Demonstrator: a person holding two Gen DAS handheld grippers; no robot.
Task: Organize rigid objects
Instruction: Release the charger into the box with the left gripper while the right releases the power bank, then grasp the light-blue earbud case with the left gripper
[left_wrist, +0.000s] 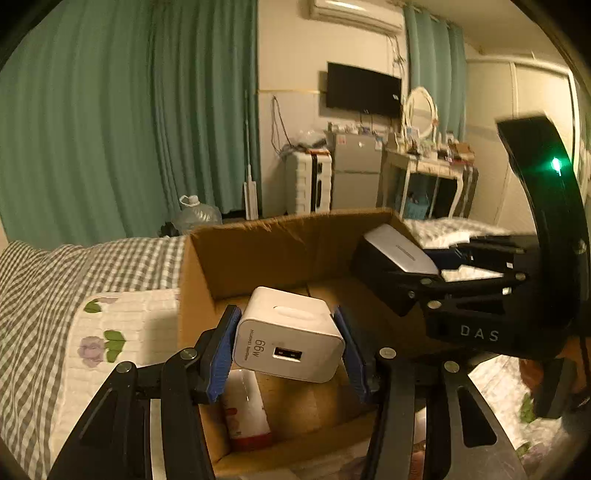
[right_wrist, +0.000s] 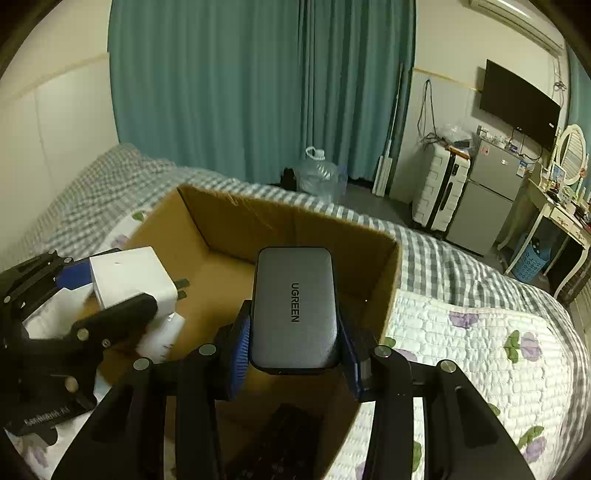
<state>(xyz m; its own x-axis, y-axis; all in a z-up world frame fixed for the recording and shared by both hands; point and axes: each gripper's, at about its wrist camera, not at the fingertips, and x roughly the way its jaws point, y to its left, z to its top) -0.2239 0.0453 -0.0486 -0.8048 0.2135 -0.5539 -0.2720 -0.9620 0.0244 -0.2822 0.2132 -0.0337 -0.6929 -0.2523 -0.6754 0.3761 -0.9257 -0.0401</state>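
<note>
Over the open box (left_wrist: 258, 254), left gripper (left_wrist: 288, 343) jaws clamp a white charger (left_wrist: 291, 332), part open. Right gripper (right_wrist: 293, 350) jaws grip a grey UGREEN charger (right_wrist: 295, 306) likewise. Box sits on the bed (right_wrist: 461, 332); a white bottle (left_wrist: 245, 410) lies inside.

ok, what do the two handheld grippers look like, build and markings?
Both the left gripper and right gripper are black linkage frames with silver pivot bolts and ribbed blue finger pads. The right one's body bears white "DAS" lettering and a green light. No hands or sleeves visible.
</note>
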